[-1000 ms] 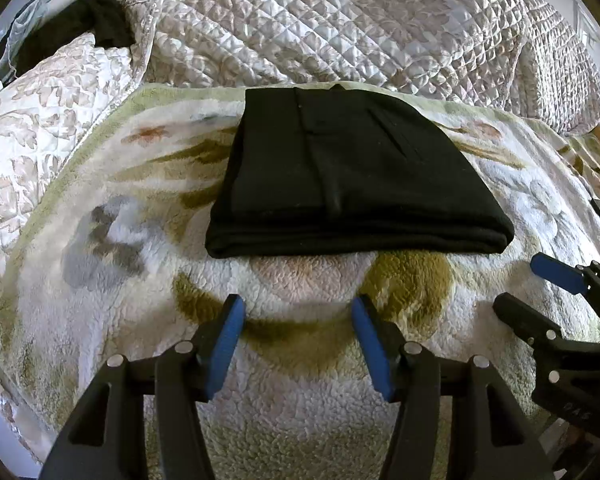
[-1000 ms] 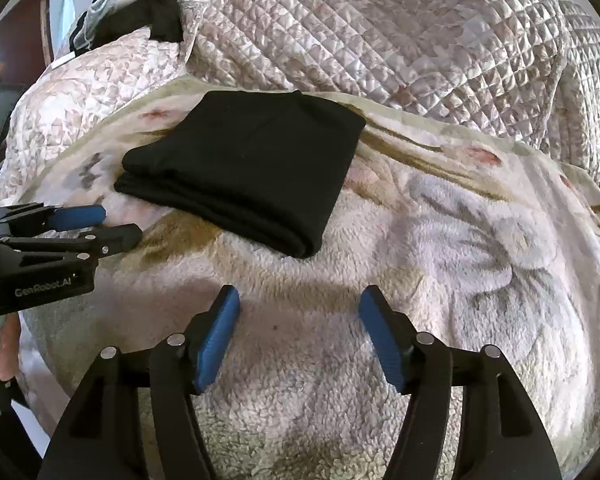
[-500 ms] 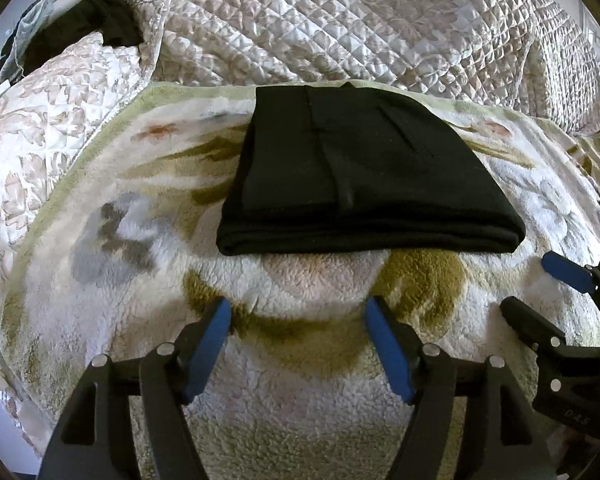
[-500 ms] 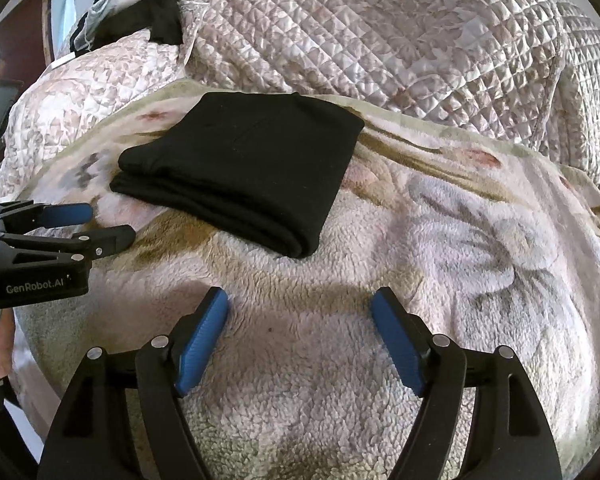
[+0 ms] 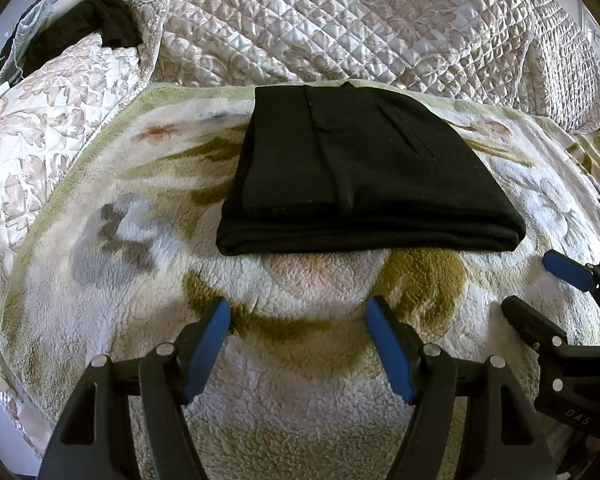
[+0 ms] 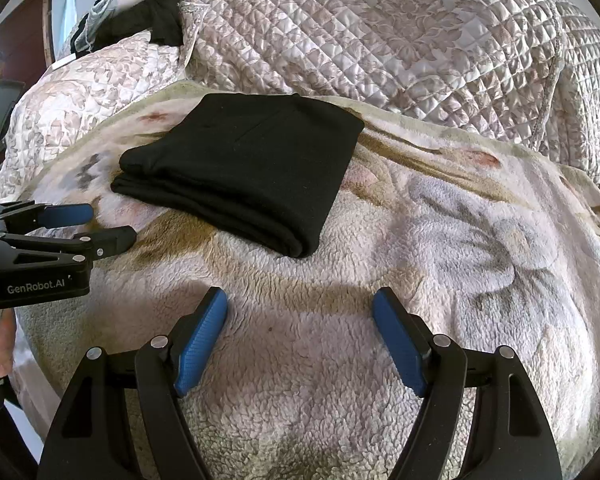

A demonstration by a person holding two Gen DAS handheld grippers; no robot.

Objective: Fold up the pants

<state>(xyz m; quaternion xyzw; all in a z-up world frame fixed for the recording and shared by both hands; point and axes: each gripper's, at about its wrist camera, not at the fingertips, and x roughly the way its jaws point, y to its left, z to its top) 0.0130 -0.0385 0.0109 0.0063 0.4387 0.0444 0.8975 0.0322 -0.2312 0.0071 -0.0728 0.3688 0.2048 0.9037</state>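
Note:
The black pants (image 5: 360,176) lie folded into a compact rectangle on the fleece blanket (image 5: 320,400), with the thick folded edge facing me. My left gripper (image 5: 298,312) hovers open just short of that edge, nothing between its blue pads. From the right wrist view the pants (image 6: 244,168) sit up and to the left. My right gripper (image 6: 299,298) stands open over bare blanket (image 6: 420,240), holding nothing. Each gripper shows in the other's view: the right gripper (image 5: 528,282) at the right edge, the left gripper (image 6: 112,224) at the left edge, both clear of the pants.
A quilted floral bedspread (image 5: 340,20) is bunched up behind the blanket. Dark clothes (image 5: 100,20) lie heaped at the far left corner. A person's hand (image 6: 0,344) grips the left gripper's handle at the left edge of the bed.
Both grippers' jaws have spread wider than a second ago. The folded pants lie as before, and neither gripper has shifted noticeably.

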